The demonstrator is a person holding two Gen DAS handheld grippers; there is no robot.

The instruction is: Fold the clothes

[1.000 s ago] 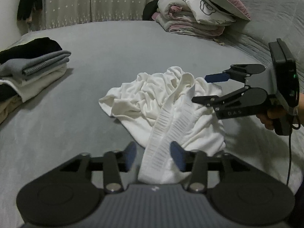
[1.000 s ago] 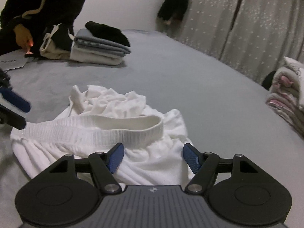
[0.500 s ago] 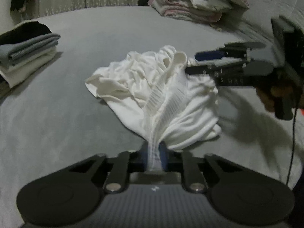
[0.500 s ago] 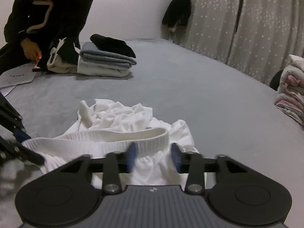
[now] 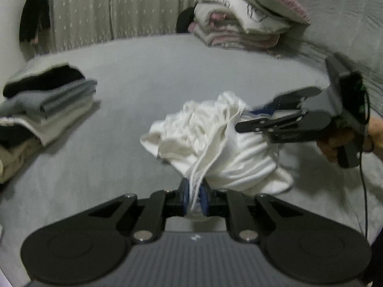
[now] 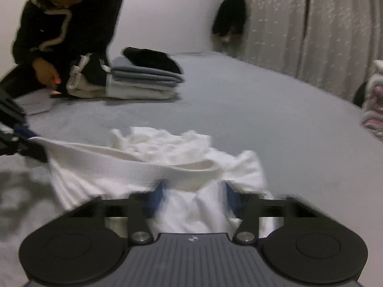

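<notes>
White ribbed-knit garment (image 5: 215,143), crumpled, lies in a heap near the middle of the grey bed cover (image 5: 143,71). Not spread, no fold in it yet. Its broad ribbed waistband (image 6: 148,165) is pulled out of the heap into a loose band between the two tools.

Left gripper (image 5: 194,196): jaws have just closed and are clamped on one end of the waistband. We see the cloth bunched tight between the blue pads (image 5: 183,197) and trailing away from them to the heap.

Right gripper (image 6: 192,196): jaws have just been closing with the other end of the waistband between them. In its own view, blurred, the pads (image 6: 155,195) stand apart on either side of the cloth, so we do not count a grip there yet. From the left wrist view its fingertips sit right at the top of the heap, a hand (image 5: 335,143) on its handle.

Outward: a stack of folded clothes (image 6: 143,79), black on grey on white, sits well apart at the far edge of the bed. We take these as pieces done. A person in a dark top (image 6: 67,24) sits just beside that stack. A pile of pink and white bedding (image 5: 239,31) lies at the head of the bed.

Our judgement: this piece is at its very start. Left to do: secure the second corner, lift, shake flat, fold, add to the stack.
</notes>
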